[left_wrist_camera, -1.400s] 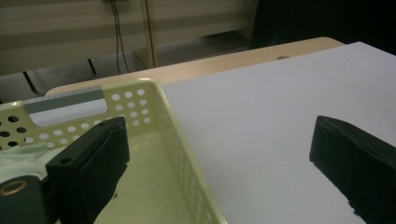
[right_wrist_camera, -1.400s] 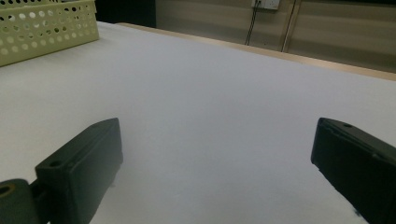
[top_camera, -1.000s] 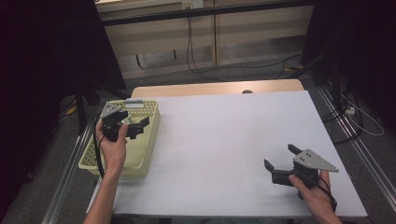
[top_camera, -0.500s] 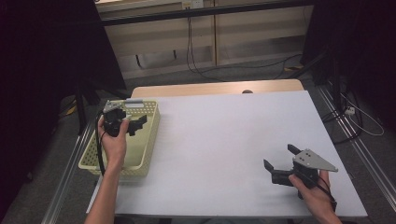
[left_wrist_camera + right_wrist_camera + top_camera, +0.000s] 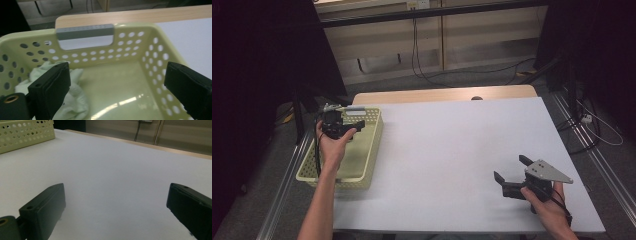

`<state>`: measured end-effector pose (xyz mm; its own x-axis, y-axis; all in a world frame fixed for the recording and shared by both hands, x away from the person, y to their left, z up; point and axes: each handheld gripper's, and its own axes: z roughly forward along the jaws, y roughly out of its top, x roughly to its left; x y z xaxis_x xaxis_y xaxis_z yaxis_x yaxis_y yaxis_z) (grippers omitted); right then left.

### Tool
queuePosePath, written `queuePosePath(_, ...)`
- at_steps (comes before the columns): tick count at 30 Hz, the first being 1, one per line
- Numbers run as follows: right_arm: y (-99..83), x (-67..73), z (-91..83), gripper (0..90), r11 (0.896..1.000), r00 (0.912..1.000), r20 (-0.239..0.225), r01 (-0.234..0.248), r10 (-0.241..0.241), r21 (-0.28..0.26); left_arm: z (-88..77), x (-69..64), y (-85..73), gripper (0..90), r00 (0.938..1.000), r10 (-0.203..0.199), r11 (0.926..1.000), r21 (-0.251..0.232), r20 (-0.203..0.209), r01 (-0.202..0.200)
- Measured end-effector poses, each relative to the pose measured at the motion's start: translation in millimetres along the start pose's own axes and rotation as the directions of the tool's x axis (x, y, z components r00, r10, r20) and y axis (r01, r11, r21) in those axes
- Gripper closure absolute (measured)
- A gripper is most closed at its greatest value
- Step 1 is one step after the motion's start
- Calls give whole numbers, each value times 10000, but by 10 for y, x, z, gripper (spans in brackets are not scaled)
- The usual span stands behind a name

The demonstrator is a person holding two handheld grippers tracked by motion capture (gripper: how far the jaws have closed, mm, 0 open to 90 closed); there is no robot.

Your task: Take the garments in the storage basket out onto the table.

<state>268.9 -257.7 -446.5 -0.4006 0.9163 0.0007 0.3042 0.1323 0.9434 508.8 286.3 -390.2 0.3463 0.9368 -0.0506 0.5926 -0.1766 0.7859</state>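
Basket (image 5: pixel 362 150), pale yellow and perforated, sits at the left edge of the white counter (image 5: pixel 452 150) in the high view. The left tool (image 5: pixel 346 126) hovers over the basket's far end; compared with a second ago, it has tilted further down into the basket, which suggests a reach for what lies inside. The left forearm stretches forward along the basket's length. Well right of the basket, the right tool (image 5: pixel 508 176) rests low on the counter, unmoved, jaws spread.

From the left gripper view, the jaws stand wide apart and hold nothing, aimed at the basket's grey handle (image 5: pixel 85 32). A crumpled pale cloth (image 5: pixel 75 95) lies in the basket's left corner, beside one jaw.

From the right gripper view, spread jaws frame bare counter, the basket far off.
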Motion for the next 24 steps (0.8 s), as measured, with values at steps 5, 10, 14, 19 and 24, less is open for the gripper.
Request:
queuePosePath(5,0,2,9,16,10000,10000,-20,-2,2,32,44,97,2,76,9986,-274,9990,328,-457,289)
queuePosePath(10,-2,2,4,16,10000,10000,-52,-4,4,38,57,206,-22,99,9952,-493,9973,503,-841,536)
queuePosePath(14,-3,7,6,16,10000,10000,-81,-4,4,51,85,265,-54,102,9908,-449,9961,696,-1274,541)
queuePosePath(19,-3,8,13,16,10000,9999,-110,-11,12,73,132,290,-77,112,9864,-226,9963,783,-1630,358)
queuePosePath(24,-6,6,12,16,10000,9999,-134,-3,4,93,184,360,-112,126,9794,-206,9962,789,-2011,372)
